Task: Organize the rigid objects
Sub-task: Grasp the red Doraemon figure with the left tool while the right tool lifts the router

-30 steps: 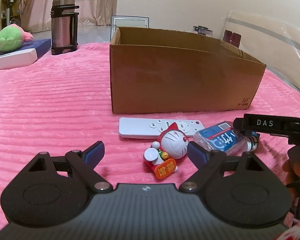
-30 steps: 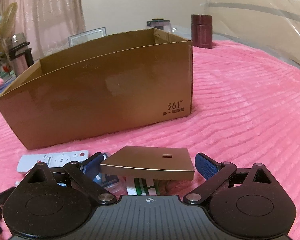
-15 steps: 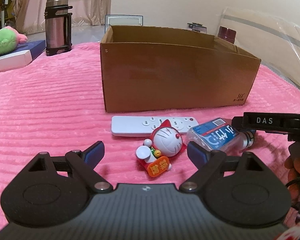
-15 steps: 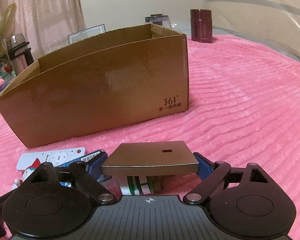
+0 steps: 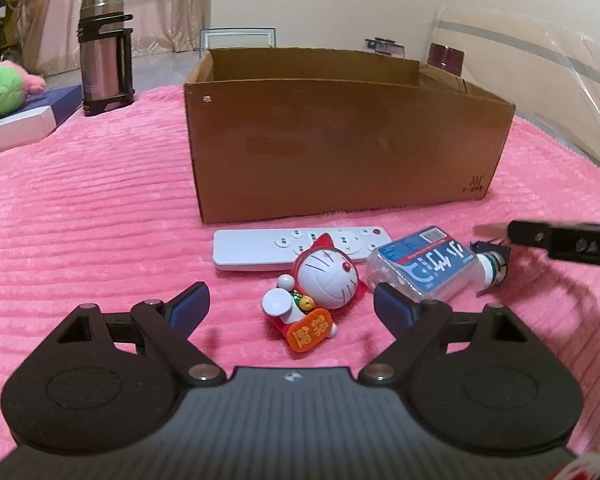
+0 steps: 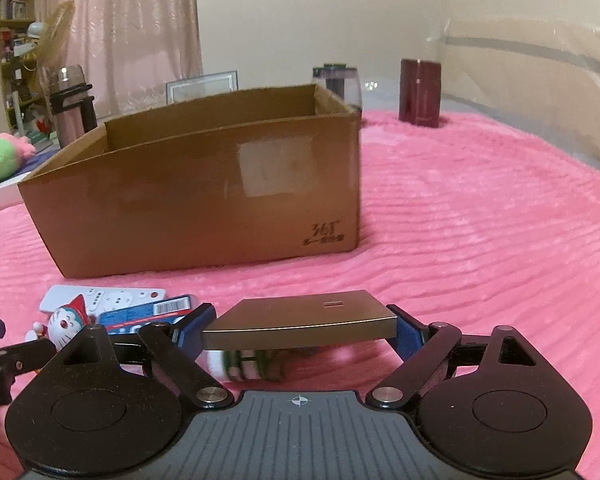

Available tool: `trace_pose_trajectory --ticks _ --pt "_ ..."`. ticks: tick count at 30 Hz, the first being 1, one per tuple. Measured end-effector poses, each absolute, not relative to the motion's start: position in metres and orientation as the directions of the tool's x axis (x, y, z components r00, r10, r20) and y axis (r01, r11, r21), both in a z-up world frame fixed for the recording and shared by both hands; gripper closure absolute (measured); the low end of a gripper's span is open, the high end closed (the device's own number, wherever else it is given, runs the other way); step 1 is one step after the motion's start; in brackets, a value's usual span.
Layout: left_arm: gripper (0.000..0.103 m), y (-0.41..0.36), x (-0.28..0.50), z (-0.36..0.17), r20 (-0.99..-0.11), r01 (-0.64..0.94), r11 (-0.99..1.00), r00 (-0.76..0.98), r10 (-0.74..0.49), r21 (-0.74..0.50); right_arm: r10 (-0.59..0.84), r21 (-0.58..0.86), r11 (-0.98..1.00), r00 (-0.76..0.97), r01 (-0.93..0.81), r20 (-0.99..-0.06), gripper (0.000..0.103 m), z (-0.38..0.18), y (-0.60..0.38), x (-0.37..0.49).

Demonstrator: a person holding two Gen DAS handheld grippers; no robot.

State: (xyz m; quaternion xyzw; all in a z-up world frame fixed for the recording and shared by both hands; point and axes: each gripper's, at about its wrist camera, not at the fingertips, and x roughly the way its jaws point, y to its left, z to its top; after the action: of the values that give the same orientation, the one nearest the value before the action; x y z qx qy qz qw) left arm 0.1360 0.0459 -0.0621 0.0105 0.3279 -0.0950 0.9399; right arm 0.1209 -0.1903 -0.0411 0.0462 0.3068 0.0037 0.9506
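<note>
You see a pink blanket (image 5: 100, 216) with a ribbed stripe pattern under everything. The cardboard box (image 5: 340, 140) is plain brown with small dark print. The remote (image 5: 260, 246) is white with 1 red button. The cat figure (image 5: 320, 280) is white and red, holding an orange sign (yellow characters). The bottle (image 5: 428, 264) has a blue label. Your right gripper (image 6: 300, 326) has blue pads and holds a bronze-brown flat box (image 6: 308, 314).
</note>
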Motion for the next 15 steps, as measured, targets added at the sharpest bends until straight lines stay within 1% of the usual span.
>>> trace_pose_trajectory --ticks 3,8,11,15 --pt "0.024 0.04 0.139 -0.066 -0.628 0.237 0.972 0.757 -0.183 0.002 0.03 0.076 0.997 0.817 0.017 -0.576 0.017 -0.039 -0.199 0.115" --pt "0.038 0.03 0.147 -0.068 -0.634 0.33 0.937 0.75 -0.189 0.111 0.031 0.075 0.997 0.815 0.016 -0.579 0.017 -0.039 -0.208 0.108" --pt "0.043 0.024 0.152 -0.069 -0.642 0.399 0.898 0.741 -0.196 0.187 0.036 0.081 0.997 0.813 0.014 -0.581 0.017 -0.04 -0.21 0.106" --pt "0.046 0.016 0.159 -0.072 -0.663 0.474 0.844 0.72 -0.207 0.252 0.04 0.086 0.996 0.812 0.013 -0.583 0.017 -0.041 -0.211 0.105"
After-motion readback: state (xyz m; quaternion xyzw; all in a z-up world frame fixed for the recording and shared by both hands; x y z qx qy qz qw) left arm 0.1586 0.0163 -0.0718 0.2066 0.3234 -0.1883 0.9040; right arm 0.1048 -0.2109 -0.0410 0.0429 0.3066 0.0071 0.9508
